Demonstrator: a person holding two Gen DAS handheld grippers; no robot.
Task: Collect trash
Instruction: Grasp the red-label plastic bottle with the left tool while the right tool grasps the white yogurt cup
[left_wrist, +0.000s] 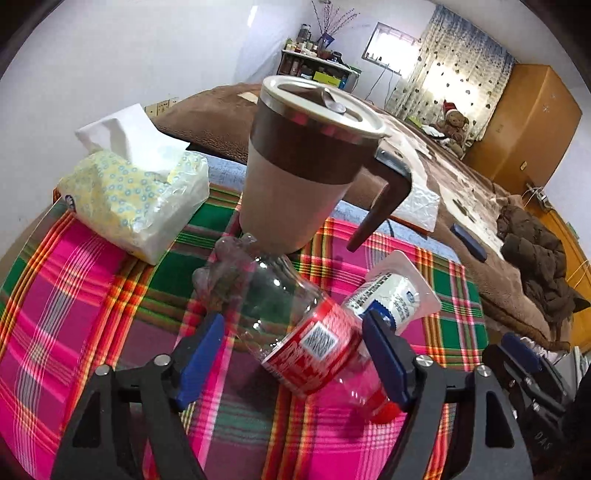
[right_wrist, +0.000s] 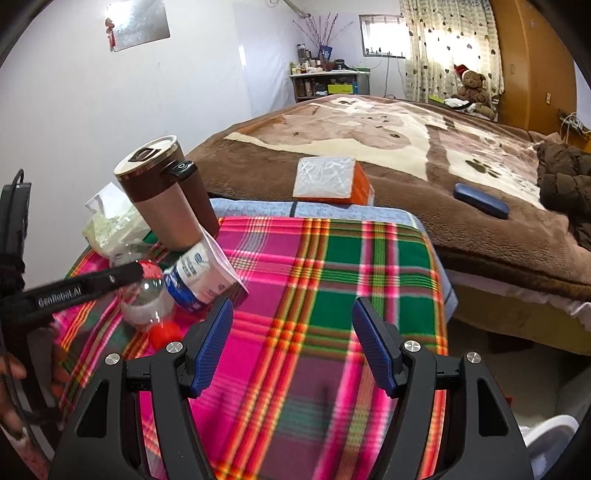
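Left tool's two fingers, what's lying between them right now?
In the left wrist view, the empty plastic bottle with the red label lies between the open left tool's fingers.

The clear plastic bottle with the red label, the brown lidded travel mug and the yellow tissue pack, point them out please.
Clear plastic bottle with red label (left_wrist: 314, 343): left wrist view, on the label.
Brown lidded travel mug (right_wrist: 162, 206): right wrist view, on its body.
Yellow tissue pack (left_wrist: 129, 195): left wrist view, on the wrapper.

Two wrist views, angled down close over one plaid cloth (left_wrist: 92, 288), sharing the bottle (right_wrist: 146, 299)
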